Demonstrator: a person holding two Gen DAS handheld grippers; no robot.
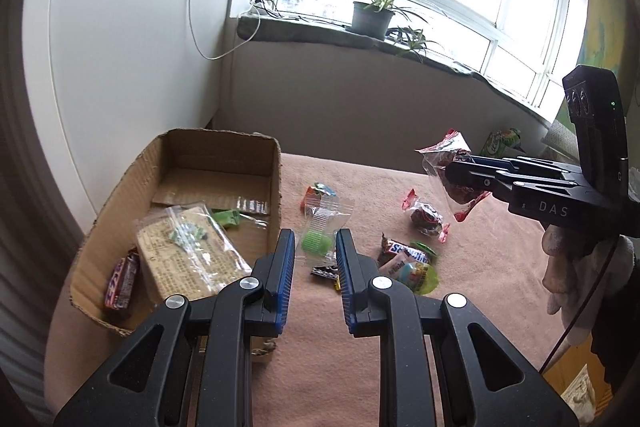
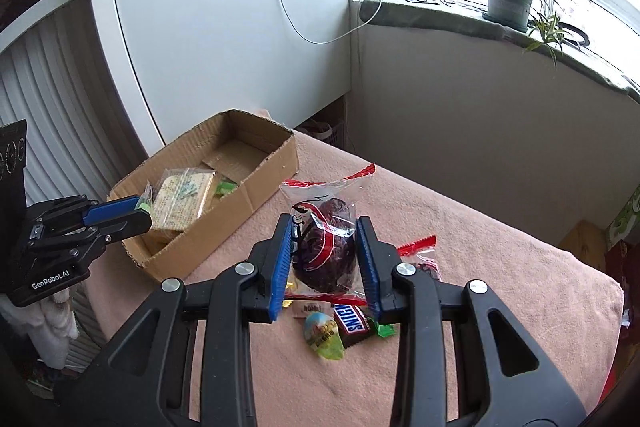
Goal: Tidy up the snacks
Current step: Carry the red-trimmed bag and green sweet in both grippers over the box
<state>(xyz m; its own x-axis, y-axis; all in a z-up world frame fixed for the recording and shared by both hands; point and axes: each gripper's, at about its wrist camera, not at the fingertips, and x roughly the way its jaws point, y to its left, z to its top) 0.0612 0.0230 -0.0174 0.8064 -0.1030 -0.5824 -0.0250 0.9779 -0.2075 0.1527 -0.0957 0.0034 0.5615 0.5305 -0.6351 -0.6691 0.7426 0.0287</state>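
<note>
Left wrist: left tongs (image 1: 316, 259) grip green candy (image 1: 316, 242); right tongs (image 2: 325, 259) grip dark snack (image 2: 325, 251).

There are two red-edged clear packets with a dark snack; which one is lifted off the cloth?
The packet gripped in the right claw is lifted; the other packet lies on the pink cloth beside the Snickers bar.

We see a box (image 1: 256, 163) of raw brown corrugated cardboard, matt, with ragged torn edges. The table cover (image 2: 500, 267) is pink cloth with a soft, napped look. The plum pack (image 2: 326, 247) is clear glossy plastic film with red serrated ends, and the green candy (image 1: 316, 241) sits in crinkly transparent wrap. Both grippers, left (image 1: 316, 259) and right (image 2: 325, 259), are matt black plastic with ribbed blue pads (image 1: 286, 267) and shiny metal pins.
</note>
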